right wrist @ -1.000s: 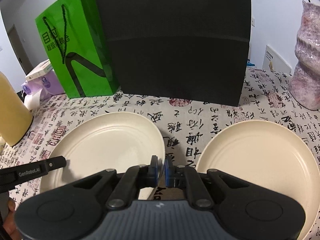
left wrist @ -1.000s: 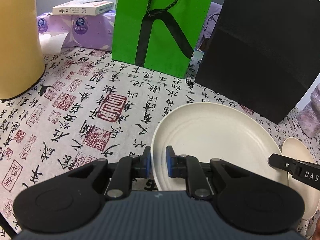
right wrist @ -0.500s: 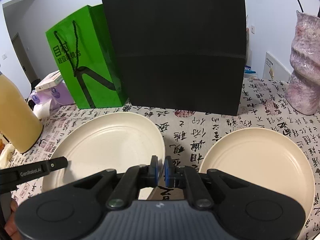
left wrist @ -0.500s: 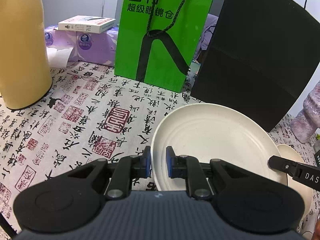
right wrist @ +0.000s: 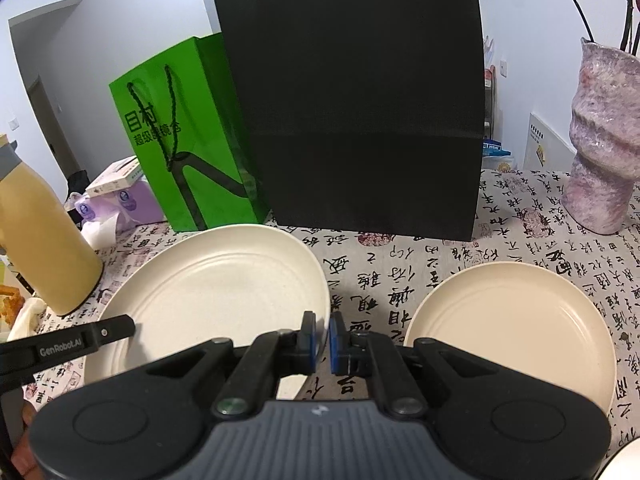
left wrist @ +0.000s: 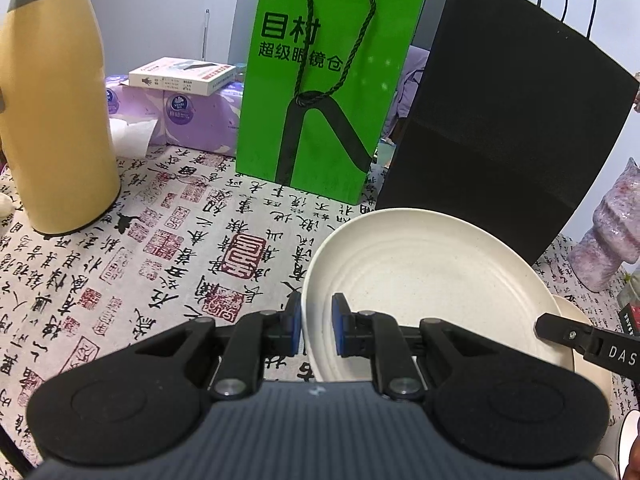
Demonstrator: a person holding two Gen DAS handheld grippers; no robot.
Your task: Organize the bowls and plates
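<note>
A white plate (left wrist: 424, 280) hangs tilted above the calligraphy tablecloth (left wrist: 160, 248), held from both sides. My left gripper (left wrist: 316, 328) is shut on its left rim, blue pads on either face. In the right wrist view the same white plate (right wrist: 216, 284) has my right gripper (right wrist: 322, 336) shut on its right rim. The left gripper's finger (right wrist: 80, 340) shows at the plate's far side. A second cream plate (right wrist: 512, 332) lies flat on the cloth to the right, apart from the held one.
A black paper bag (right wrist: 360, 100) and a green paper bag (left wrist: 324, 100) stand upright just behind the plates. A yellow flask (left wrist: 48, 120) stands at the left, purple tissue packs (left wrist: 180, 116) with a box behind it. A mottled pink vase (right wrist: 604, 140) is at the right.
Both grippers have risen together with the white plate still pinched between them. The bags, flask and vase now sit lower and show more fully in both views.
</note>
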